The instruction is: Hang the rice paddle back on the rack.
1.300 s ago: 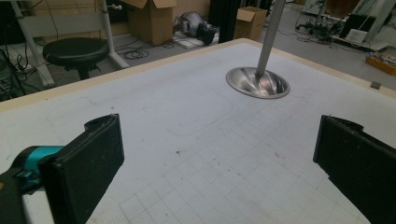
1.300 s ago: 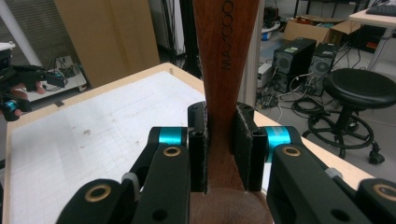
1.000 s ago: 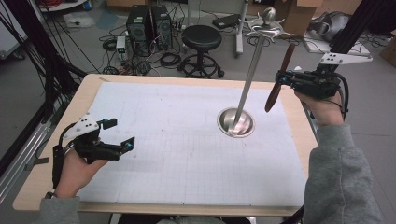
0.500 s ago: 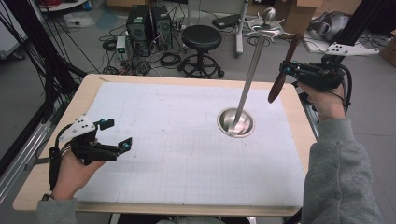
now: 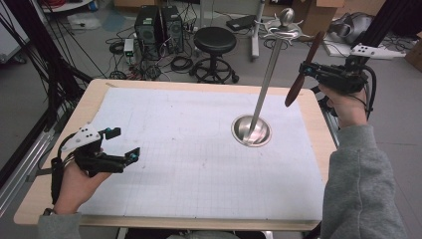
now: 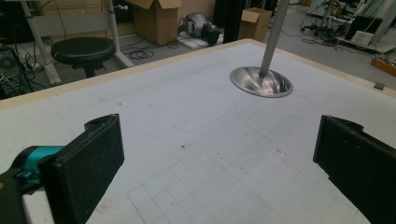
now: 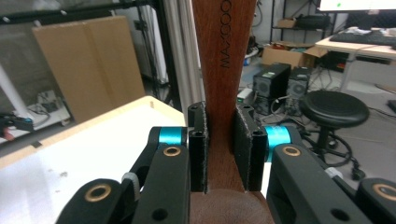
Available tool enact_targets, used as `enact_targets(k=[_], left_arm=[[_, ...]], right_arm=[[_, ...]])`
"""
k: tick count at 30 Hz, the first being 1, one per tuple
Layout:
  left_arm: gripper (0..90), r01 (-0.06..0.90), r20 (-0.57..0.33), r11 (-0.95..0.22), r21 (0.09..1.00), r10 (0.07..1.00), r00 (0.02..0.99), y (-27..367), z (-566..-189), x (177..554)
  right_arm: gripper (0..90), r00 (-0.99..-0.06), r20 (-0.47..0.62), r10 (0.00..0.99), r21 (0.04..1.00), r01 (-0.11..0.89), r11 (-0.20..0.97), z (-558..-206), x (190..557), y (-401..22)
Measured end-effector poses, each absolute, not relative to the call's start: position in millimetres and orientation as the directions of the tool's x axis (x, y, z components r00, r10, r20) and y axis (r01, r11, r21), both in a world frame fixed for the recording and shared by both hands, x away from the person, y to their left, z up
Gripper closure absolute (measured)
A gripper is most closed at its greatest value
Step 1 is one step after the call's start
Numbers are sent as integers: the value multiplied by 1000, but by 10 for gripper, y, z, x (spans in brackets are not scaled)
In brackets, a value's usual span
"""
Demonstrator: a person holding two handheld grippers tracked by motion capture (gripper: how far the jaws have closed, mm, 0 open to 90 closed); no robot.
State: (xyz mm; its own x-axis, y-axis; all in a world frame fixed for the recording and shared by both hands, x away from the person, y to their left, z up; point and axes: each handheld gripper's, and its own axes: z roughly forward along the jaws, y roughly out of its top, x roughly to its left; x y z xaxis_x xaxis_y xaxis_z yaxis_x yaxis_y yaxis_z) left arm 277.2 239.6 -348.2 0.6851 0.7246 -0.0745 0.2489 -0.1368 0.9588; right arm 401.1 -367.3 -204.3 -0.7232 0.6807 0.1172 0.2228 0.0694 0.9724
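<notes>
Right gripper (image 5: 307,69) with wooden spoon (image 5: 300,74) now higher, nearer the stand's (image 5: 264,79) top.

1. Wooden utensil (image 7: 223,70): in the right gripper view its top and bottom are cut off by the picture's edges; the stamped lettering runs off the top, unreadable in full. The fingers (image 7: 198,147) cover its flanks where they clamp it.
2. Metal stand (image 6: 273,42): pole cut off by the top edge in the left gripper view; head unseen there.
3. Left gripper (image 6: 219,168): both fingers cut by the lower edge and blurred.
4. Bench (image 5: 59,209): near edge partly covered by the sleeves in the high view.
</notes>
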Motion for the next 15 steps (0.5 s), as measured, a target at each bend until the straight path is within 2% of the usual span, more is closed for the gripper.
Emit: enact_targets(k=[15], left_arm=[[23, 244, -77, -128, 961, 725, 684, 2426, -3457, 2746]], right_arm=[[771, -727, 114, 677, 975, 214, 66, -2047, 4059, -3616]])
